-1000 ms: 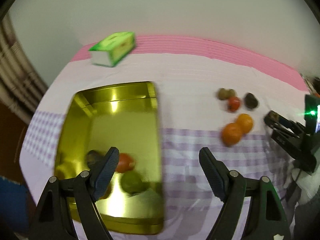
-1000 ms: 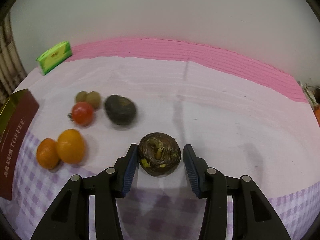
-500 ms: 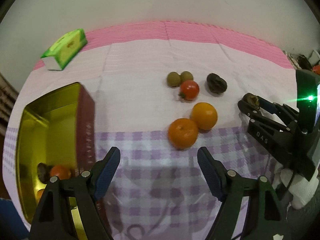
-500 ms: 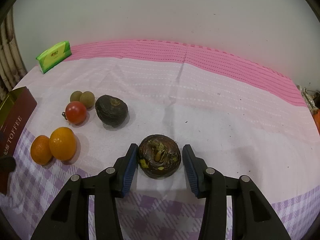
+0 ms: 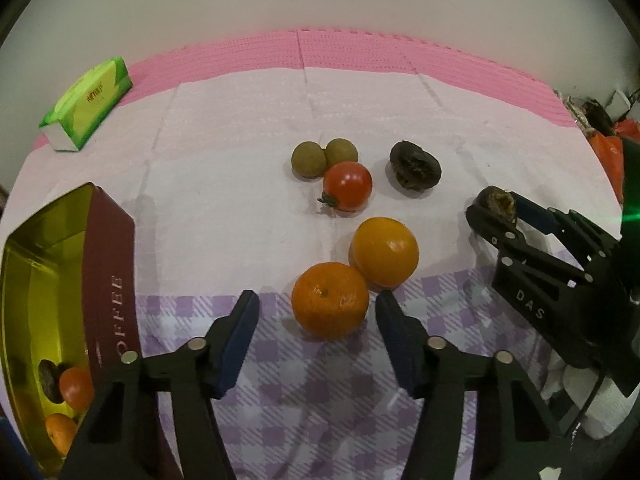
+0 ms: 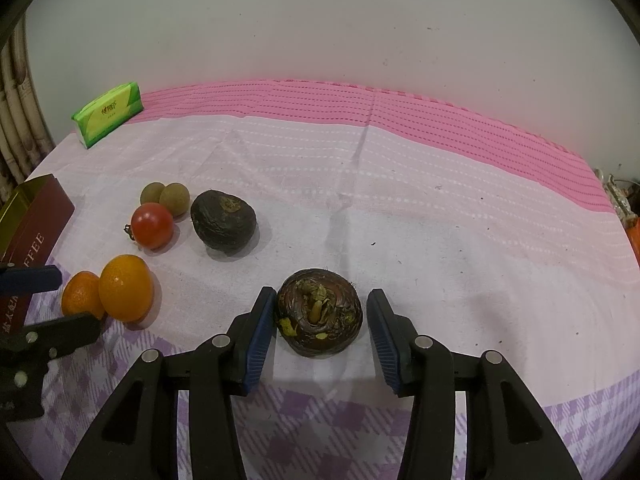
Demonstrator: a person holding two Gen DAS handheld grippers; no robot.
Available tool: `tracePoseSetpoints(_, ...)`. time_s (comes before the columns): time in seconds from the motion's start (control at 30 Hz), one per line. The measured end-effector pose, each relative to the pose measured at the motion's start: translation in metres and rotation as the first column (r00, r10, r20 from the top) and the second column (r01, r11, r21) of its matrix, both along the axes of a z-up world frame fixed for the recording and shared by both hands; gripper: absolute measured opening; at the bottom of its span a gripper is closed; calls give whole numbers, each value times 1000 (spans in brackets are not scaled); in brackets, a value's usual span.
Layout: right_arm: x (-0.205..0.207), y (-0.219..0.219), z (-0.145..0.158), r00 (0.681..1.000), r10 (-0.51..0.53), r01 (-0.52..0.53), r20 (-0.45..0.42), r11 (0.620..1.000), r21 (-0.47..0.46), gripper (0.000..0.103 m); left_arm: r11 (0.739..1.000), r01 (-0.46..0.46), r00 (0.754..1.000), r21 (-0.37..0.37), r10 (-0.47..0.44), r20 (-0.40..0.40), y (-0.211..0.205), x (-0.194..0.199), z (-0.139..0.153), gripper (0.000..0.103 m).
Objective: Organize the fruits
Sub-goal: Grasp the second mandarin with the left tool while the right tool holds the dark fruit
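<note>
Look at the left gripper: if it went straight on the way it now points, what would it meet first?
The left gripper would probably meet the nearer orange first; that fruit already sits between its open jaws, touching the second orange behind.

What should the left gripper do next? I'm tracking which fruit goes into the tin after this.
Probably ease the left gripper forward and close on the nearer orange. Its fingers are open and the orange sits just ahead of the gap, touching the second orange. The tin, already holding fruit, stands to the left.
</note>
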State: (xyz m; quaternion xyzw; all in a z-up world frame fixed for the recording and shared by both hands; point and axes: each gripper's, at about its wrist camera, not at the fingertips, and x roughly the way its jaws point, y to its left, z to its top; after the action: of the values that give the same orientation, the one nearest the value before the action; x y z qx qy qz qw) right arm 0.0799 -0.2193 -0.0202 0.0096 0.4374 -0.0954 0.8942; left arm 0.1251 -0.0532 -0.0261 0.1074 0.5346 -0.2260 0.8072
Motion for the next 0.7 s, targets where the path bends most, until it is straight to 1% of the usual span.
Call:
tracePoseSetpoints(0.07,0,0,0,1000,-1,1,0,1000,-1,48,1000,2,1000,-6,-2,-10,-1,1,-2,49)
tracePoseSetpoints(0.2,0,0,0,1000,-1,1,0,1000,0,48,1000,9,1000,0,-9,-12,-5,0,-6,48)
tracePoseSetpoints(0.37,0,0,0,1000,-2,2,0,1000,0,48,1000,21,1000,-13,-21,-10,-7,0,-8,46)
tracePoseSetpoints(0.5,0,0,0,1000,-3,3,0,1000,0,48,1000,22,1000,-12,-22,0,-6,0,-9,36)
tracePoseSetpoints(0.7,0,0,-1,1000,-3,3,1,1000,-1,48,1000,23,1000,-16,-23,5,-5,-4,-9,35)
